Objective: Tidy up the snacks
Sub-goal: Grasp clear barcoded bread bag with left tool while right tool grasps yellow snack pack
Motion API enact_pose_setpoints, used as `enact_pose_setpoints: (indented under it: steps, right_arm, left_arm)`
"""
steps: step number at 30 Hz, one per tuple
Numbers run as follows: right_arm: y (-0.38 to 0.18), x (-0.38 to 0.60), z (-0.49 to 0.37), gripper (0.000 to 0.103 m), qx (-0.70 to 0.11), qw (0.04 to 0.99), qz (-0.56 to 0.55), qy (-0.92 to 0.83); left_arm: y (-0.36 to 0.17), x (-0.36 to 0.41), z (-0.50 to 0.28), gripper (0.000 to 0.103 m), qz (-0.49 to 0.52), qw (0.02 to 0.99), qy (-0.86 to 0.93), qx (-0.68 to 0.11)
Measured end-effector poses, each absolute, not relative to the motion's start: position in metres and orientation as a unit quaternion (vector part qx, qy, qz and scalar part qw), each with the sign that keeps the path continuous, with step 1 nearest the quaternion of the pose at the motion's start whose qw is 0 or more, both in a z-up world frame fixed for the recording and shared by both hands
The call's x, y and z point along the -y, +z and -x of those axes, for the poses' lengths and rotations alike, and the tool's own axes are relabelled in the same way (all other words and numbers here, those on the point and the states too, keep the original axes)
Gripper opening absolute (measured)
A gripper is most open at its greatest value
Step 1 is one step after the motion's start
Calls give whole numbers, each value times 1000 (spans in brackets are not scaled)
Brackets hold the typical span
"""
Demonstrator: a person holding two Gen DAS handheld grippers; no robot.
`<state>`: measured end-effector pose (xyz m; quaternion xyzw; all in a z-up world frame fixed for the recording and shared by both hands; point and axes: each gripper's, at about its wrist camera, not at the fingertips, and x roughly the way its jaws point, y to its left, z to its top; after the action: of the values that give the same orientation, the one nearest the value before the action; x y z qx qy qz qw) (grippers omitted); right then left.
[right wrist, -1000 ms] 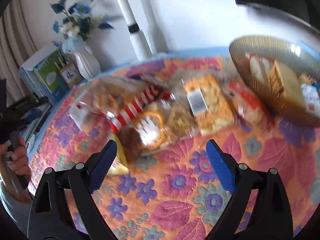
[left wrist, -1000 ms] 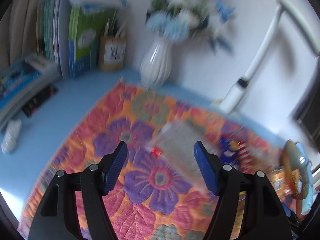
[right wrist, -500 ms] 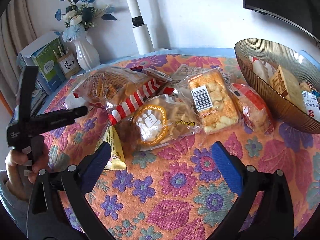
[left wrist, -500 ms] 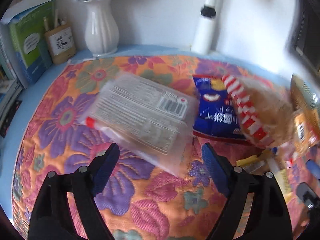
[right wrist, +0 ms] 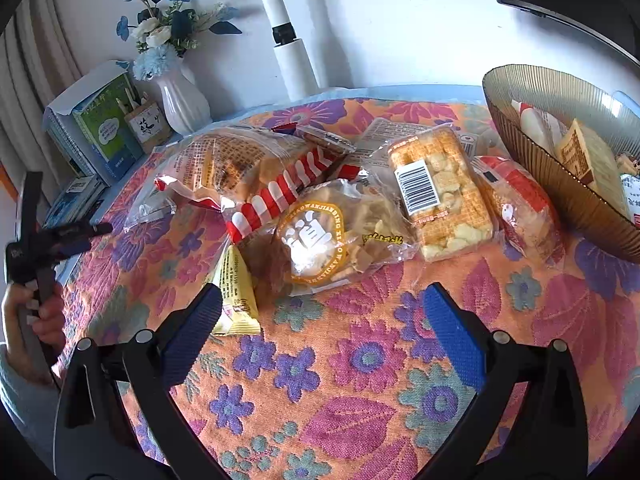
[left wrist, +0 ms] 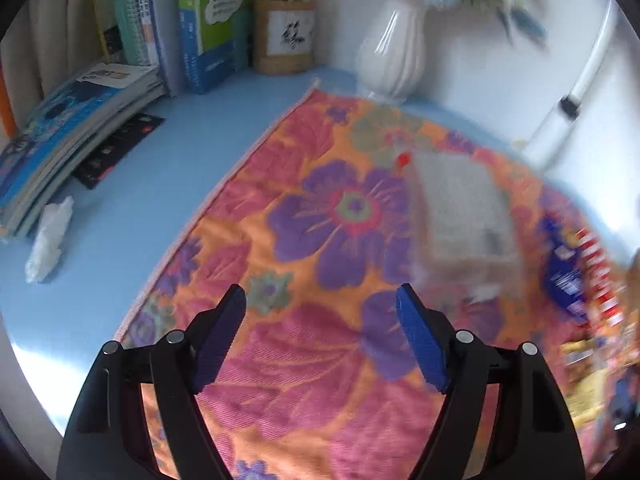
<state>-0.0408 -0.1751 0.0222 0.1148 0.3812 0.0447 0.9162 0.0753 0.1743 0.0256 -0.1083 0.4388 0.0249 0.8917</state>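
Several snack packs lie in a heap on the flowered cloth (right wrist: 360,360): a round-label clear bag (right wrist: 332,236), a red-striped bread bag (right wrist: 248,176), a cracker pack with a barcode (right wrist: 440,188), a red pack (right wrist: 520,204) and a small yellow packet (right wrist: 236,292). A ribbed brown bowl (right wrist: 520,120) at the right holds several snacks. My right gripper (right wrist: 322,334) is open and empty, just in front of the heap. My left gripper (left wrist: 320,328) is open and empty above the cloth, with a blurred clear pack (left wrist: 460,208) ahead to its right; it also shows in the right wrist view (right wrist: 60,236) at the far left.
A white vase of blue flowers (right wrist: 180,96), a pen holder (left wrist: 284,40), standing and stacked books (left wrist: 80,112) and a crumpled tissue (left wrist: 48,236) are on the blue table at the left. A white pole (right wrist: 288,40) stands at the back wall.
My left gripper has swung left, away from the snack heap toward the books and vase. My right gripper has stayed open and nearly still in front of the heap.
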Motion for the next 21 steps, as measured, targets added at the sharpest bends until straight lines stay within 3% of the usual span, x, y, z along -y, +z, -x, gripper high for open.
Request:
enact_pose_setpoints:
  steps: [2, 4, 11, 14, 15, 16, 21]
  right_arm:
    - [22, 173, 41, 100, -382, 916, -109, 45]
    - [23, 170, 42, 100, -381, 918, -102, 45]
    - [25, 151, 48, 100, -374, 925, -46, 42]
    - [26, 140, 48, 100, -372, 927, -18, 47]
    - [25, 137, 48, 100, -373, 927, -10, 48]
    - [25, 136, 48, 100, -373, 927, -6, 47]
    - [26, 139, 48, 100, -368, 928, -11, 49]
  left_arm:
    - [34, -165, -83, 79, 138, 889, -32, -436]
    - [38, -144, -100, 93, 160, 877, -116, -439]
    - [19, -87, -152, 96, 69, 891, -42, -448]
    - [9, -77, -155, 92, 27, 895, -20, -444]
    - [7, -76, -153, 79, 8, 896, -9, -443]
    - [8, -74, -152, 75, 0, 898, -14, -439]
    - [25, -86, -118, 71, 22, 901, -48, -432]
